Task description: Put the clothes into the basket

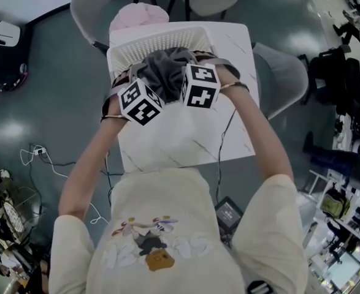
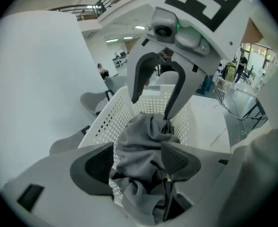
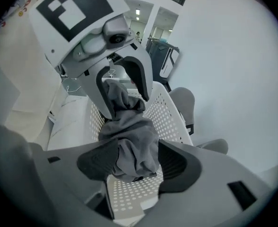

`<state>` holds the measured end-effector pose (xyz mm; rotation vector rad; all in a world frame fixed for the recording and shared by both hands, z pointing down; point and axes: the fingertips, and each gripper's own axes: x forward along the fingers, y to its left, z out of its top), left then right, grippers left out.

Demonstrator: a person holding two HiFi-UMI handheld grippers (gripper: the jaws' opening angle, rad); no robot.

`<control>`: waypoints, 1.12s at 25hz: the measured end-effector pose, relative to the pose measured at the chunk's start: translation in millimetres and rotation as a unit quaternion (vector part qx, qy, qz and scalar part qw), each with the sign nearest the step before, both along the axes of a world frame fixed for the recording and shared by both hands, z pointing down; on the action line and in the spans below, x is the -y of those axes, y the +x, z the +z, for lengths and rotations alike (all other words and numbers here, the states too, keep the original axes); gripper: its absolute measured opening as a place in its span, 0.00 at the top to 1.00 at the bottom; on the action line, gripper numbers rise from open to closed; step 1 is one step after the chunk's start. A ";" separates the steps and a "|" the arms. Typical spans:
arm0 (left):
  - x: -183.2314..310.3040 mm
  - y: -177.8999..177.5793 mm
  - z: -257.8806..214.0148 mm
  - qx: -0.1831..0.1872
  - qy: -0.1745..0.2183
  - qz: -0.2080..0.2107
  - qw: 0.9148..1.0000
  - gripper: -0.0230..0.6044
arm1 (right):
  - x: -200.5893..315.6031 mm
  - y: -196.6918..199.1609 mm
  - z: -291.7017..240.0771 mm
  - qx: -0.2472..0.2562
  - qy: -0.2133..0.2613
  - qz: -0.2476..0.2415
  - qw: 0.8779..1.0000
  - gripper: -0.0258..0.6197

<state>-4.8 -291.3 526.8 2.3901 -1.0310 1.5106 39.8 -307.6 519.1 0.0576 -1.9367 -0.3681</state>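
In the head view, a white marble-patterned tabletop (image 1: 186, 139) carried a white perforated plastic basket (image 1: 161, 38) at its far edge. A grey chair (image 1: 94, 5) stood behind the basket with a pink cloth (image 1: 138, 15) lying on it, and another grey chair stood at the tabletop's right side. Loose cables lay on the dark floor to the left. The left claw (image 1: 144, 90) and the right claw (image 1: 198, 78), close together, held a crumpled grey fabric garment (image 1: 164, 72) over the near part of the basket. The garment and the marker cubes covered both claws' tips there.

In the left gripper view, the left claw (image 2: 139, 162) was clenched on a thick bunch of the grey fabric garment (image 2: 143, 141), its jaws kept partly apart by the cloth between the pads. The right claw (image 2: 153, 105) faced it from above, with the cloth's far end at one of its tips. The basket's holed wall (image 2: 105, 122) lay behind and below.

In the right gripper view, the right claw (image 3: 136, 160) gripped another bunch of the garment (image 3: 129, 136), both pads pressed against it and the jaws about half open around it. The left claw (image 3: 127, 103) held the cloth's far end. The bunch hung above the basket's floor (image 3: 129, 193), not touching it.
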 end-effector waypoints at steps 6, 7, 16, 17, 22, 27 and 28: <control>-19.7 4.8 -43.6 -0.023 0.028 0.014 0.999 0.47 | -24.3 8.7 -27.8 0.041 0.010 0.025 0.999 0.55; -24.0 5.2 -48.8 -0.025 0.031 0.018 0.999 0.47 | -28.0 9.6 -33.2 0.052 0.011 0.030 0.998 0.55; -56.0 5.3 -90.2 -0.058 0.058 -0.002 0.997 0.52 | -52.4 6.4 -96.9 0.218 0.024 0.137 0.966 0.63; -57.6 4.0 -95.0 -0.065 0.064 -0.012 0.996 0.57 | -52.2 7.2 -103.2 0.237 0.035 0.156 0.958 0.71; -63.3 -2.9 -116.5 -0.113 0.103 -0.067 0.986 0.78 | -59.7 10.8 -125.7 0.330 0.032 0.258 0.907 0.87; -70.9 -13.8 -131.7 -0.212 0.131 -0.169 0.954 0.95 | -81.3 5.2 -135.0 0.397 0.001 0.326 0.858 0.91; -74.3 -15.6 -132.3 -0.236 0.129 -0.190 0.944 0.95 | -85.5 3.9 -135.1 0.406 -0.001 0.339 0.849 0.91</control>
